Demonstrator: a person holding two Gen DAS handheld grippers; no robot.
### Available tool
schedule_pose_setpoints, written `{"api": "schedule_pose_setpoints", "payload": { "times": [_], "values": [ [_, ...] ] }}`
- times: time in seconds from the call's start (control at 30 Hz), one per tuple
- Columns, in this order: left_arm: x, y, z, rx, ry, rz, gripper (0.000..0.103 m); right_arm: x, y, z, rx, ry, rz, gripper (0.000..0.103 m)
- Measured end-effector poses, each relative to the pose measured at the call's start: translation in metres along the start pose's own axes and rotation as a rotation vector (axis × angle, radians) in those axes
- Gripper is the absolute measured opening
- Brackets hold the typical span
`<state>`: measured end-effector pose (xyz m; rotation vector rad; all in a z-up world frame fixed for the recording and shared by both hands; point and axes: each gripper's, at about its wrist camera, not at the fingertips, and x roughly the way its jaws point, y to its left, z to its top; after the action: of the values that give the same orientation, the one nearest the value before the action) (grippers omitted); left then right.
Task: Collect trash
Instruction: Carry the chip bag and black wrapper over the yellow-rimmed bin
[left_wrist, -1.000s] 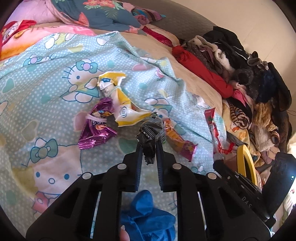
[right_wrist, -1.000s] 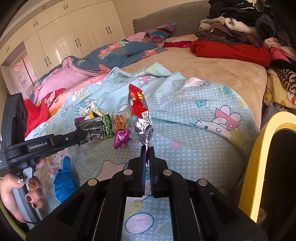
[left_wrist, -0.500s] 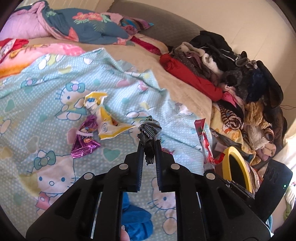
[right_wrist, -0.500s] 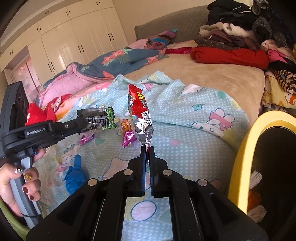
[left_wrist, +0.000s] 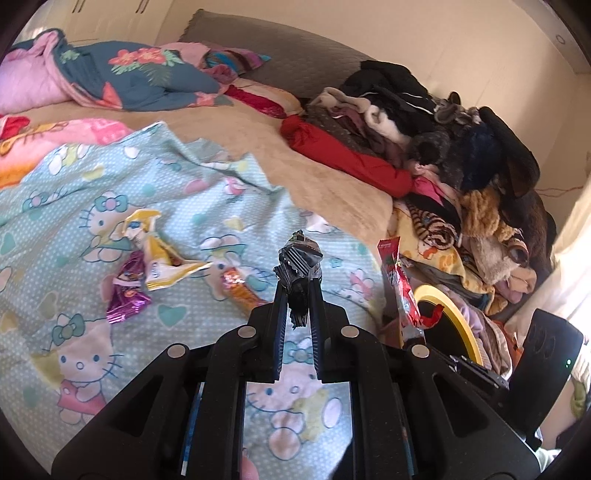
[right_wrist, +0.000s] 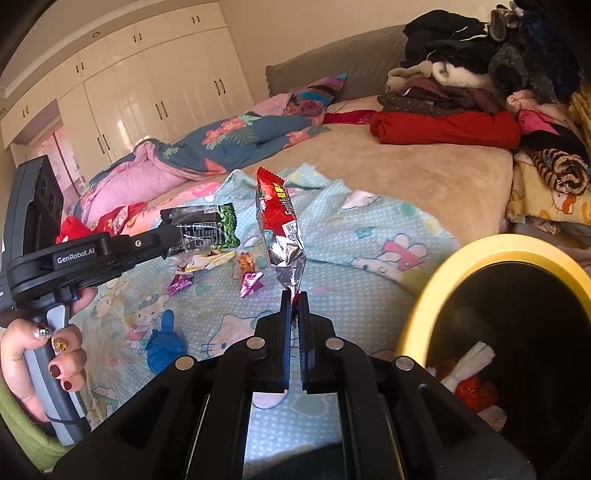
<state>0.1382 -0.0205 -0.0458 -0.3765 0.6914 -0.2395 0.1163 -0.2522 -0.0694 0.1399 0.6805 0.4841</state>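
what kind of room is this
Very likely a bedroom. A wide bed with a tan sheet fills both views, a crumpled blue floral quilt lies near its head, and tall cream built-in wardrobe doors line the far wall.

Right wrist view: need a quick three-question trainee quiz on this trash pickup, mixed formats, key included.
1. True or false: the right gripper is shut on the red snack bag.
2. The left gripper holds: A) a blue glove, B) a black and green wrapper, C) nothing.
3. Fill in: the bin with the ____ rim stands beside the bed.

Key: 1 true; 2 B; 3 yellow. The purple candy wrapper lies on the blanket.
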Motion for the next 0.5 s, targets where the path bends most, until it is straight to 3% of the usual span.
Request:
{"api": "schedule_pose_setpoints", "payload": {
  "times": [0.5],
  "values": [
    [-0.007, -0.049, -0.009, 0.088, 0.005, -0.051, 0.007, -0.046, -0.047, -0.002, 0.070, -0.028, -0.077, 0.004]
  ]
}}
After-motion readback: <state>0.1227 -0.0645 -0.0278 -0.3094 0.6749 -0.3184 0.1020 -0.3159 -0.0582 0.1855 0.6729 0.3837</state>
